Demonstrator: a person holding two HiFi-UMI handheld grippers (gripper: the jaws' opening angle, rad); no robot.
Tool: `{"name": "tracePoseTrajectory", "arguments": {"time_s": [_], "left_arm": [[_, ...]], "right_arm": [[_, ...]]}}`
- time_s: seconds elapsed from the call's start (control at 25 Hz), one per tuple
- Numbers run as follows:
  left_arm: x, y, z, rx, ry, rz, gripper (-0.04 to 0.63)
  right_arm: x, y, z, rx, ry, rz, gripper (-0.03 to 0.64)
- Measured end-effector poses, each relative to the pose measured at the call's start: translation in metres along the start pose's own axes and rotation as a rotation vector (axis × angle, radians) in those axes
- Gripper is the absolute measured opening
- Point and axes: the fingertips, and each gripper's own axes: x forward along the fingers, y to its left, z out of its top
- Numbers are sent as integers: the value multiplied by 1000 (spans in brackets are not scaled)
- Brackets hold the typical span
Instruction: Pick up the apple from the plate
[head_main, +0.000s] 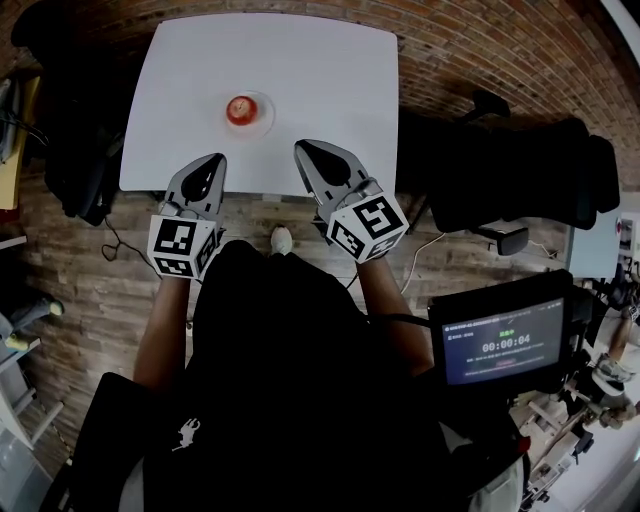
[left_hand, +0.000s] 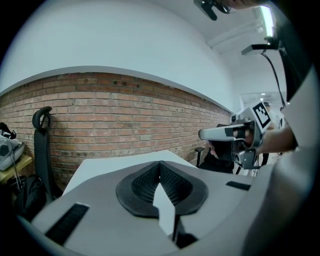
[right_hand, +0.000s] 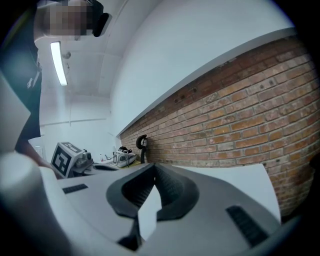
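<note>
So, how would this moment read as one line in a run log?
apple: on plate, untouched | left tool: shut, empty | right tool: shut, empty

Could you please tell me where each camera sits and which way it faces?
Head view: on the person's head, looking down at the table and the apple on its plate; torso, forearms, left tool and right tool show.
Left gripper view: on the left tool, looking along its shut jaws towards the brick wall; the right tool shows at right.
Right gripper view: on the right tool, looking along its shut jaws at that wall; the left tool shows at left.
Shared: both gripper views show table and wall.
</note>
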Motion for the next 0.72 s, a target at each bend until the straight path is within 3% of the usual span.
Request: {"name": "tracePoseTrajectory", "arguments": {"time_s": [0.24,0.72], "left_arm": [[21,0,-1,-12,-5,20,6],[29,23,-2,-20,16,16,6]], "right_arm": [[4,-31,-6,16,24,-6,4],[31,-27,-10,22,50,8,5]]}}
